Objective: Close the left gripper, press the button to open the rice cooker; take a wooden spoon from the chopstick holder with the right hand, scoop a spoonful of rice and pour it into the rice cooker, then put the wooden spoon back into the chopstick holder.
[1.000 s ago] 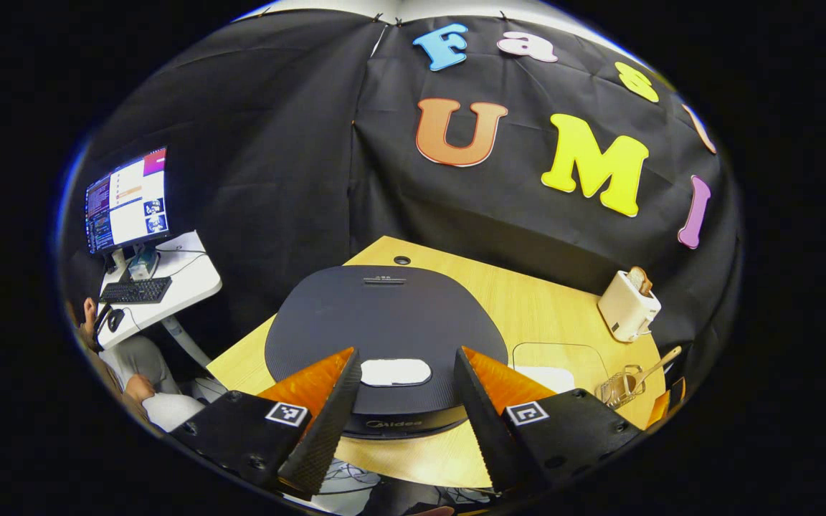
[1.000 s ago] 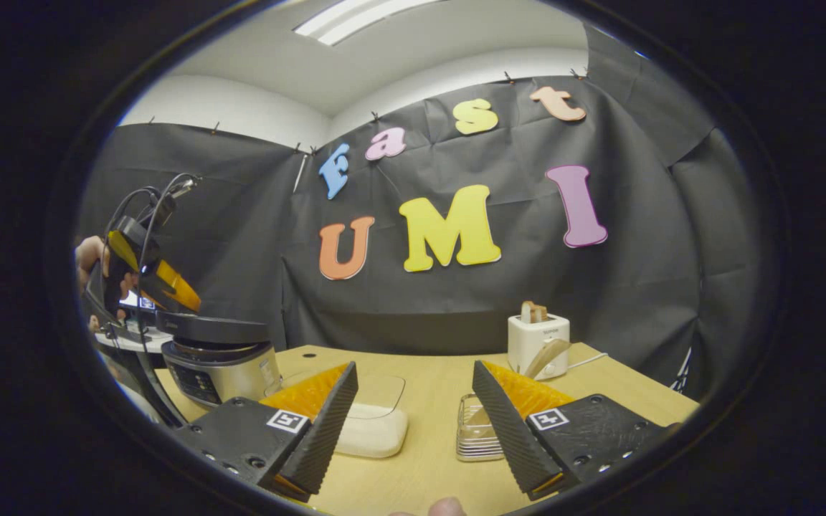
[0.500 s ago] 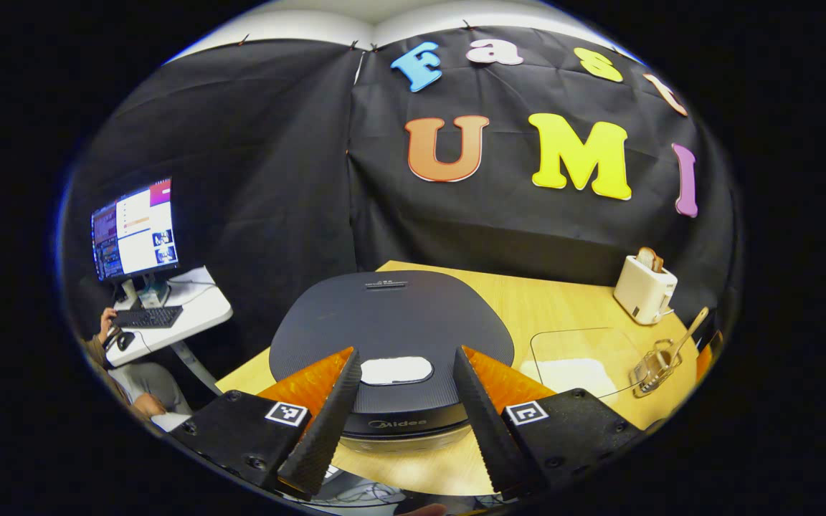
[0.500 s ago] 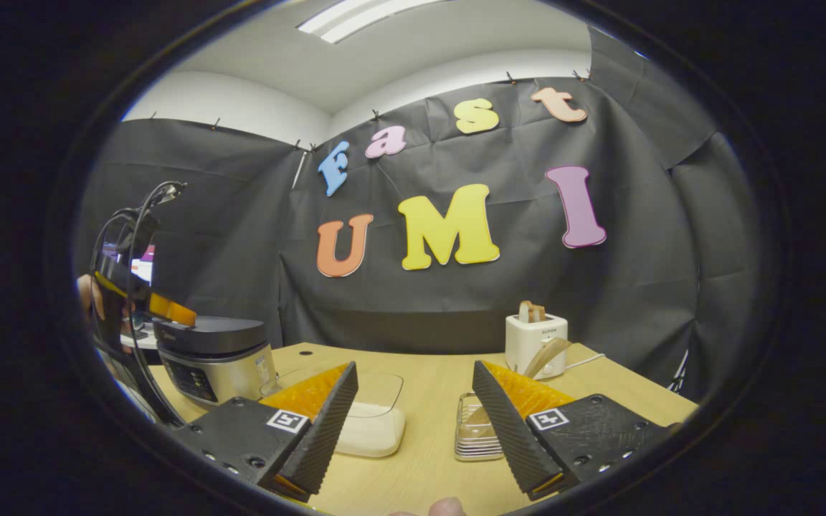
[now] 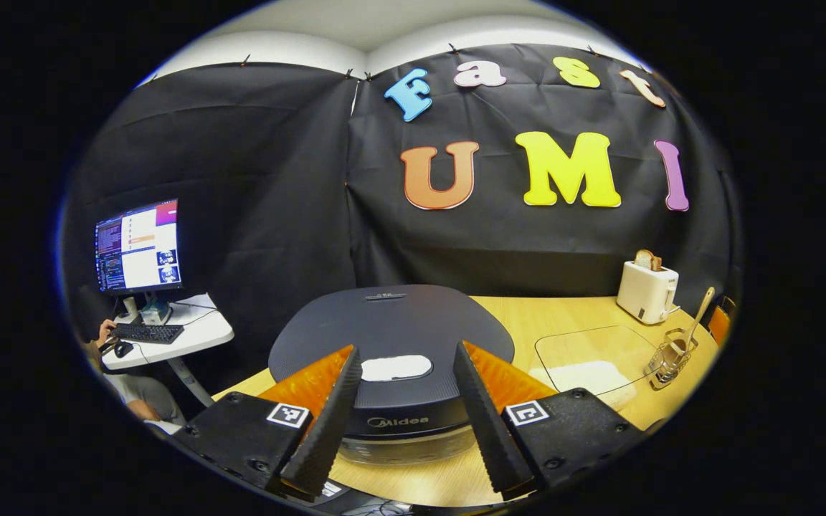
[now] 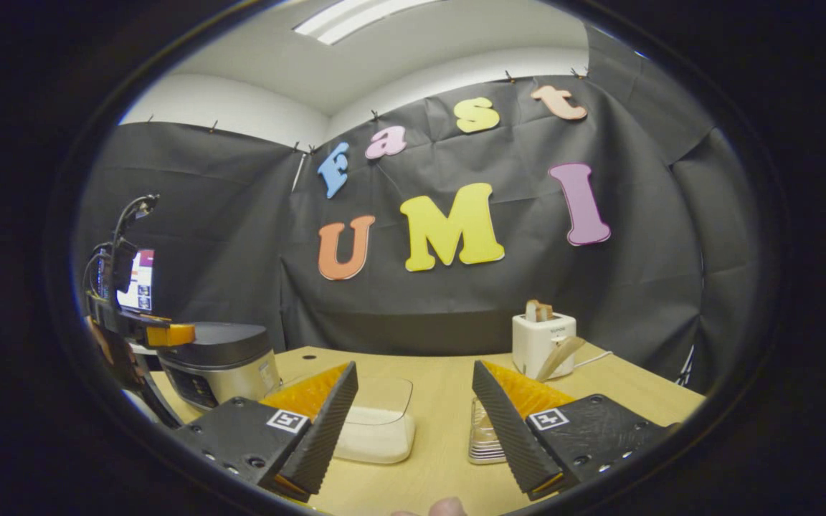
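The rice cooker (image 5: 391,326) has a dark lid, shut, with a white button (image 5: 396,368) near its front edge. My left gripper (image 5: 404,350) hovers open just above the lid, one finger on each side of the button. In the right gripper view it (image 6: 168,335) hangs over the front of the cooker (image 6: 223,362). My right gripper (image 6: 414,365) is open and empty above the table. Ahead of it stand a clear rice container (image 6: 377,423) and the chopstick holder (image 6: 485,438) with the wooden spoon (image 6: 558,356) leaning in it. The container (image 5: 585,365), the holder (image 5: 667,358) and the spoon (image 5: 698,314) lie to the right of the cooker.
A white toaster (image 5: 646,290) (image 6: 543,338) with bread in it stands at the back right of the wooden table (image 5: 528,315). Beyond the table's left side, a monitor (image 5: 137,246) and keyboard sit on a white desk (image 5: 191,331), with a person there.
My left gripper has come down and levelled out towards the front of the cooker lid, still open. The right gripper has hardly moved.
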Demonstrator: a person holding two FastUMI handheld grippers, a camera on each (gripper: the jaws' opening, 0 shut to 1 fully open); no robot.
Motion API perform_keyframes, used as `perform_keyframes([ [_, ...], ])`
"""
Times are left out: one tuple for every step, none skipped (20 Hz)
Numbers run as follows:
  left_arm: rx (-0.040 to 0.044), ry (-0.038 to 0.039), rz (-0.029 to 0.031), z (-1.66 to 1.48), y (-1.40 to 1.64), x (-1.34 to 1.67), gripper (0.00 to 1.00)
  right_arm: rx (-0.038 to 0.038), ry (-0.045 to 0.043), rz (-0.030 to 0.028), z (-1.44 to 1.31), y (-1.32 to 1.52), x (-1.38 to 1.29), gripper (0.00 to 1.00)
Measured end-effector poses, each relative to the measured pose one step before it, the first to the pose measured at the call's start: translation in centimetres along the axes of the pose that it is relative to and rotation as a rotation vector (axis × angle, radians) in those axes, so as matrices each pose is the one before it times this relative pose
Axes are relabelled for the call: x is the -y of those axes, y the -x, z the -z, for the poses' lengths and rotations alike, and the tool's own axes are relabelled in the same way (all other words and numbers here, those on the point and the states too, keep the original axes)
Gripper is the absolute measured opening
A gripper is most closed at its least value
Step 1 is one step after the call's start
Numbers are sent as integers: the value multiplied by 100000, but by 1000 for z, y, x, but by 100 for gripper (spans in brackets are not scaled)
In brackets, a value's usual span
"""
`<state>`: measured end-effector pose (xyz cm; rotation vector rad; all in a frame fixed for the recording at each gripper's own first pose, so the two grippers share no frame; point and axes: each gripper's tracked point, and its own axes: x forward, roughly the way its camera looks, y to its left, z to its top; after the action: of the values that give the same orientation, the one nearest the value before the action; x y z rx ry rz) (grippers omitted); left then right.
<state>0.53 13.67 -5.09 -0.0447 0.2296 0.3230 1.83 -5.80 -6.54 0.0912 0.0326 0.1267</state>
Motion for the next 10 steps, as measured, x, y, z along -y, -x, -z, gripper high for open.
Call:
perform_keyframes([
  [544,-676,250,119,21,41,84,-325,-110,-186,74,-181,-127,91],
  [2253,-1165,-33,-342,-5,11,84,-216,-1,98,53,-158,4,91],
  [1696,-385,-362,-213,-135,-107,84,2,194,379,28,-18,57,91],
  [1474,637,-453,-54,43,30,83,143,287,847,-51,-74,137,91],
  [791,572,-400,2,-23,-49,83,214,244,940,-114,-75,223,95],
  [1334,-515,-218,-112,44,57,83,421,-145,1017,-149,-94,234,95],
  [1159,-814,-1003,-271,12,-290,83,306,-572,972,-192,-151,178,95],
  [1006,-462,-470,29,-22,-66,84,353,-873,626,-154,-82,95,95],
  [812,-39,-896,-53,-6,2,90,245,-873,660,-189,-67,54,95],
  [494,55,-984,-111,24,-60,90,483,-529,408,-193,-88,-1,95],
])
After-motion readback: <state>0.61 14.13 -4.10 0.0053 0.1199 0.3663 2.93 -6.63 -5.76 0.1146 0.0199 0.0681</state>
